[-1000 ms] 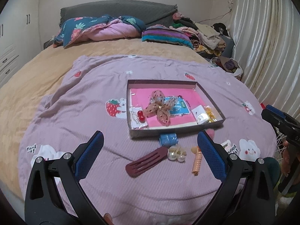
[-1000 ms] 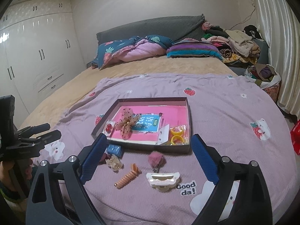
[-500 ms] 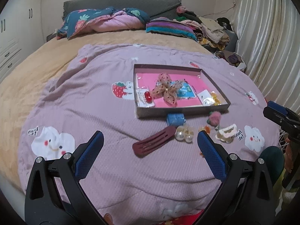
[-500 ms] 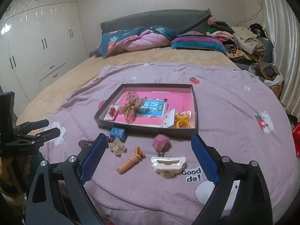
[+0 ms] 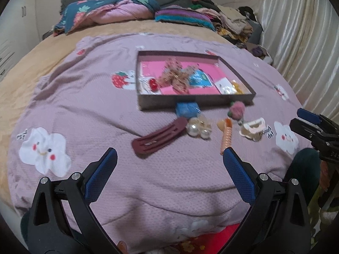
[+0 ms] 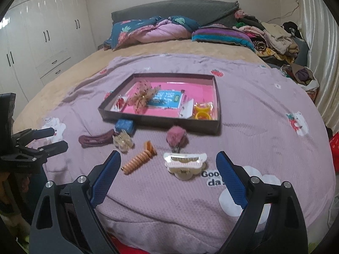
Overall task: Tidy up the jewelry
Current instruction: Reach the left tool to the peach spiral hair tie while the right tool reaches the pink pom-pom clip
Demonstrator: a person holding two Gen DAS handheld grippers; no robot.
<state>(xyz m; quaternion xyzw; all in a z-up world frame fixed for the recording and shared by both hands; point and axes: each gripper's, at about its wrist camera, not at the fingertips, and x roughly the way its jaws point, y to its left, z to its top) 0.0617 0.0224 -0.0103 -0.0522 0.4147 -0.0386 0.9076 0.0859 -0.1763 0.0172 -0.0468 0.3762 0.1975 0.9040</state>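
Hair clips (image 6: 184,165) loose before tray (image 6: 161,120) (maybe cardboard), both grippers (image 5: 169,158) (image 6: 168,160) wide, empty, blanket (image 5: 84,97) beneath.

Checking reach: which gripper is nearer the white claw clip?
Right. The right gripper frames the white claw clip; the left gripper sits off to its left, facing the maroon clip.

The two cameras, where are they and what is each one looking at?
Left wrist: sits on the left gripper, facing along its open blue fingers over the bed toward the maroon hair clip; the right gripper shows at its right edge.
Right wrist: sits on the right gripper, facing the white claw clip; the left gripper shows at its left.
Shared: the tray, the orange spiral clip, the purple blanket.
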